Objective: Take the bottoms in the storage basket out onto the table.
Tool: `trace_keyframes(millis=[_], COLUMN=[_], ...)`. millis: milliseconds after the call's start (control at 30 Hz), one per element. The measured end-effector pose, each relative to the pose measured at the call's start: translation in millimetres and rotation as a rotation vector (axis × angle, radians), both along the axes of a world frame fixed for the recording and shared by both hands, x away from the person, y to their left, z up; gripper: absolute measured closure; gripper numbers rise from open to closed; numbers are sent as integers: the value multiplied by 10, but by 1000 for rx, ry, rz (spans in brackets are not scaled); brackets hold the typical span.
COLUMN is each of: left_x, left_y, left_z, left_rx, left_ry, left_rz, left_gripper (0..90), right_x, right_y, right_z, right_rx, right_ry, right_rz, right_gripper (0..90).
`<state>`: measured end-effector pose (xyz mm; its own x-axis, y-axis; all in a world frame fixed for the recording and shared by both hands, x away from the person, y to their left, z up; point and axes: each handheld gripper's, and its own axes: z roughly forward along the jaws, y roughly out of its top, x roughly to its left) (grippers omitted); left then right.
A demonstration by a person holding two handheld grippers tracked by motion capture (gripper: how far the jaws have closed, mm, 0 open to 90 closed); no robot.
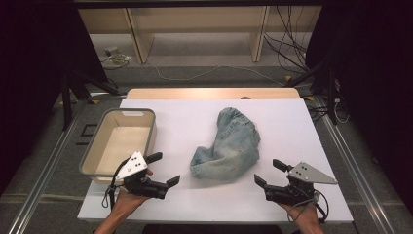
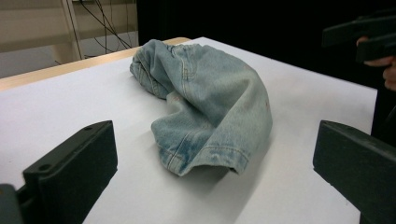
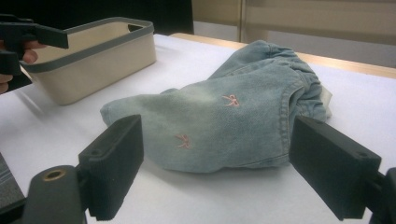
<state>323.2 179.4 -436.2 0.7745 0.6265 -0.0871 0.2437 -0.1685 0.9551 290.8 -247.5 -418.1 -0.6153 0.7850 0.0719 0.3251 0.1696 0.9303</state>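
Both your tongs wide open, flanking the crumpled denim shorts.
Your left tongs [image 1: 161, 169] and right tongs [image 1: 267, 172] hover near the surface's [image 1: 292, 126] front edge with jaws spread, holding nothing. The light-blue denim shorts [image 1: 229, 145] lie bunched at the middle of the surface, between the two tongs, touching neither. A beige bin [image 1: 122, 139] with a grey rim sits along the left edge.
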Motion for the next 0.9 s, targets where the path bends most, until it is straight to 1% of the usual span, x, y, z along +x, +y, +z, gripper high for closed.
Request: trace_keyframes(millis=[67, 100, 133, 167, 200, 300, 400, 433, 533, 600, 633, 900], left_x=[-7, -14, -14, -22, -24, -30, -21, -15, -16, -11, -10, -6], left_y=[-1, 3, 3, 4, 7, -7, -19, -11, -3, 3, 8, 9], left_z=[-12, -23, -23, -36, -40, -80, -86, -76, -65, -56, -50, -39], left_rx=[8, 0, 0, -3, 3, -8, 5, -4, -8, -19, -23, -29], left_ry=[4, 17, 17, 28, 29, 63, 55, 53, 47, 43, 35, 30], left_rz=[-7, -12, -12, -13, -15, -23, -18, -14, -8, -2, 4, 10], left_gripper=[0, 0, 0, 0, 0, 0, 0, 0, 0, 0, 0, 0], right_x=[-1, -4, -4, -8, -8, -5, -2, -1, 2, 3, 3, 8], right_y=[0, 1, 1, 2, 2, 3, 5, 5, 2, 1, 4, 12], right_z=[-1, -2, -2, -3, -3, -4, -1, 2, 3, 3, 5, 6], right_rx=[-1, -2, -2, -3, -3, -1, 0, 1, 3, 3, 4, 4], right_ry=[1, 2, 2, 6, 6, 7, 2, 0, 0, 0, -1, 0], right_rz=[-1, -1, -1, -1, -1, -1, 0, 0, 0, -1, 0, 1], right_gripper=[186, 185, 185, 184, 184, 183, 183, 183, 183, 183, 183, 183])
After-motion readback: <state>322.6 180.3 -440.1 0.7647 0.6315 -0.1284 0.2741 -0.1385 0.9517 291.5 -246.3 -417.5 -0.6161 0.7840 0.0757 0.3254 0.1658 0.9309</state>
